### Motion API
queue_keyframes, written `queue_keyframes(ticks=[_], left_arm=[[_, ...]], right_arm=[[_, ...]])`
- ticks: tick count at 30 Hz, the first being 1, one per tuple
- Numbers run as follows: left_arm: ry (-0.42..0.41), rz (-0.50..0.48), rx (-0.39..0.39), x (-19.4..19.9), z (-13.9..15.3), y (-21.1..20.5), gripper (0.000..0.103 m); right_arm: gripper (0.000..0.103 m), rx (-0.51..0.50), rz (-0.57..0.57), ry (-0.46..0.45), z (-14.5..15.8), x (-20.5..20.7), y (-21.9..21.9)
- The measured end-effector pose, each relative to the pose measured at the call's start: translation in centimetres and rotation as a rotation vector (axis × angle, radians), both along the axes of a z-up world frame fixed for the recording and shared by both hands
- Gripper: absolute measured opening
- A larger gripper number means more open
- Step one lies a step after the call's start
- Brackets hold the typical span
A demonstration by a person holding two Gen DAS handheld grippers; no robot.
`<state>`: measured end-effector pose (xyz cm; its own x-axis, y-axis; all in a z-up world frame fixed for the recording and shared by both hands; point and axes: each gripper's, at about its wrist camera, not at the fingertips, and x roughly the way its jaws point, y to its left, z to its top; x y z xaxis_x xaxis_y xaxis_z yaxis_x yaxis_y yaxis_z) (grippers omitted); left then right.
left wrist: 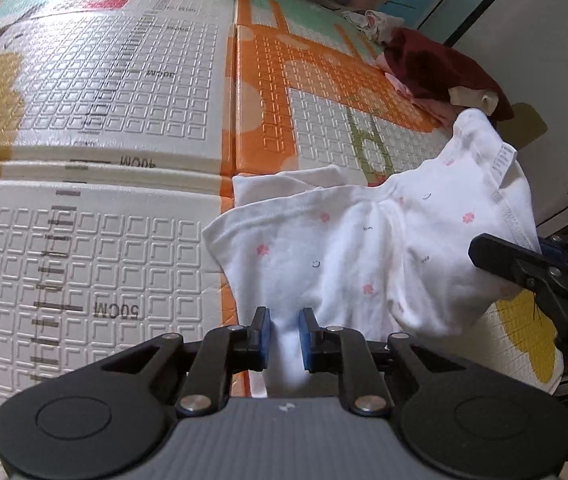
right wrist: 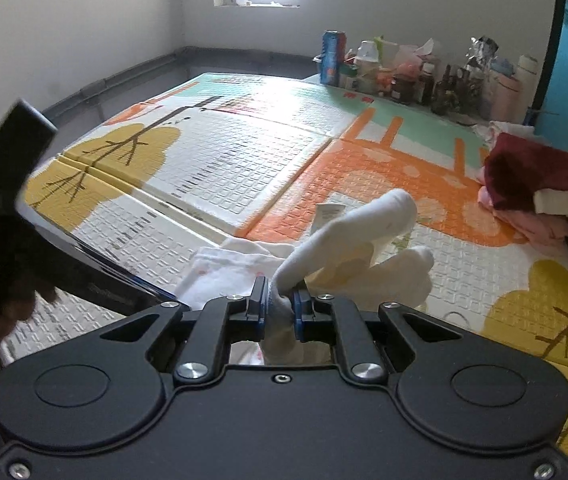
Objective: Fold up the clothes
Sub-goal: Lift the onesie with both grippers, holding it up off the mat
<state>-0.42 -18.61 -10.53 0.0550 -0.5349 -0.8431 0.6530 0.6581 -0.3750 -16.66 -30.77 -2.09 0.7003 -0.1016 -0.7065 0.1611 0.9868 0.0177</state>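
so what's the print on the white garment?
White garment: small pink flowers and tiny smiley faces. Clearest in the left wrist view.

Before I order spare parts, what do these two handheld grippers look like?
Both are alike. The left gripper and right gripper have matte black bodies with two round raised discs, black linkage arms on silver pivot screws, and blue pads on the fingers. The left one has a ribbed grey panel in the middle; the right one's is black. No cables or sleeves show.
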Motion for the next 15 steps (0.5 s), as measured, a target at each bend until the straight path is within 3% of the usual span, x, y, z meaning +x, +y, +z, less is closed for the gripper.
queue_keyframes(ticks=[15], left_arm=[[0.189,0.121,-0.113,2.2,-1.9,1.8,0.019]], right_arm=[[0.009,0.141,0.107,0.045,-1.0,2.6,1.7]])
